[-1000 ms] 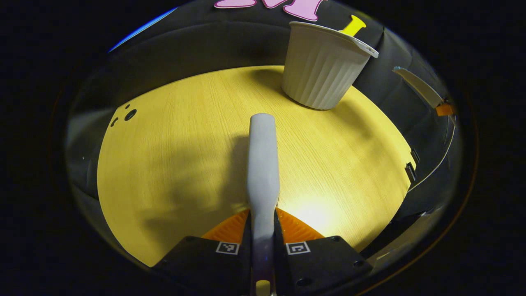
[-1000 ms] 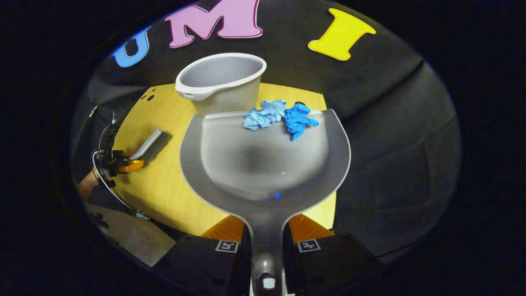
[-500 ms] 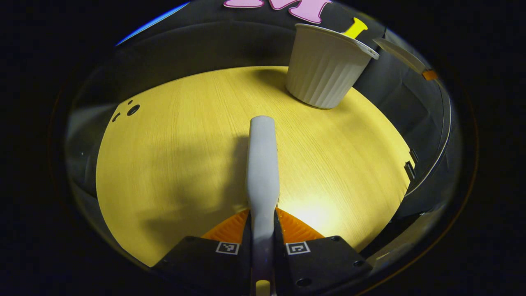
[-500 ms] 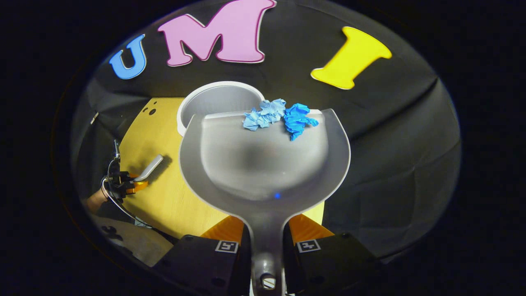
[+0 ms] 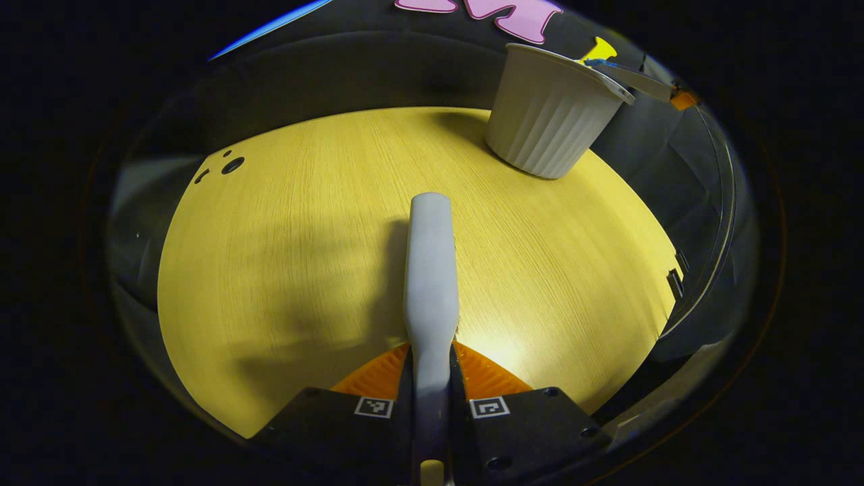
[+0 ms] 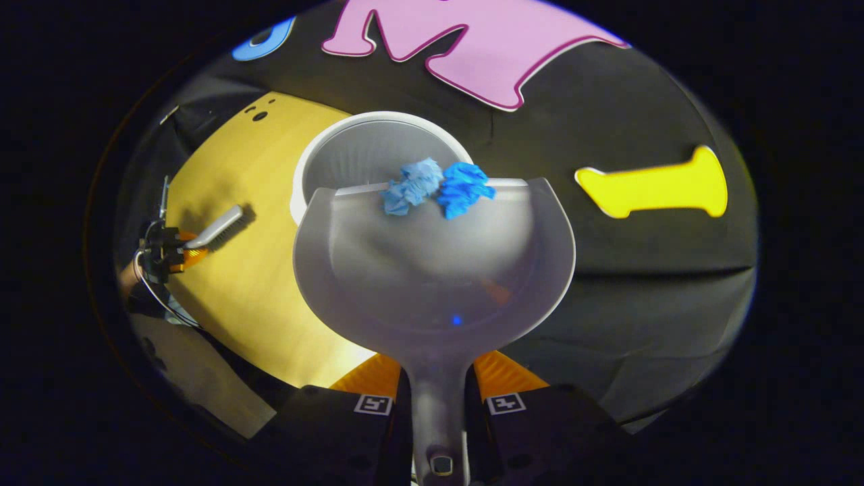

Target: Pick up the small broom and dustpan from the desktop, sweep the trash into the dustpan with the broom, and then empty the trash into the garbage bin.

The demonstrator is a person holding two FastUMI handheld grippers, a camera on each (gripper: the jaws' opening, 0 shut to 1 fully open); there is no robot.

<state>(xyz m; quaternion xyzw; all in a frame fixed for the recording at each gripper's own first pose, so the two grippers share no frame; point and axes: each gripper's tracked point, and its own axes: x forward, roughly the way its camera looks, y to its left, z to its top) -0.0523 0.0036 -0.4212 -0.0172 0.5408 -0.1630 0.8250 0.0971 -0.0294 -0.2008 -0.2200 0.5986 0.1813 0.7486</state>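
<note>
Dark-cloth booth, pale yellow wood-grain desk [image 5: 283,256], lit warm from above.

My right tongs [image 6: 439,398] are pinched on the dustpan [image 6: 432,270] handle, both fingers pressing its neck. The pan's long axis runs straight out ahead of the tongs, with the open lip at the far end. Two crumpled blue paper wads [image 6: 435,189] sit right at that lip, touching each other. Just beyond and below the lip is the mouth of the white ribbed garbage bin [image 6: 364,152], offset a little to the left of the pan's centre line — the lip overlaps the bin's rim on that side.

My left tongs [image 5: 432,385] are clamped on the small broom [image 5: 432,270], handle pointing forward over bare desk. In the left gripper view the bin stands well ahead and to the right, with the pan's edge hanging above its rim.

Judgement: the dump is the step in hand. The right hand is the one at the bin; tipping the lip downward and slightly left should drop the wads inside. Risk — the right-hand wad clears the rim.
</note>
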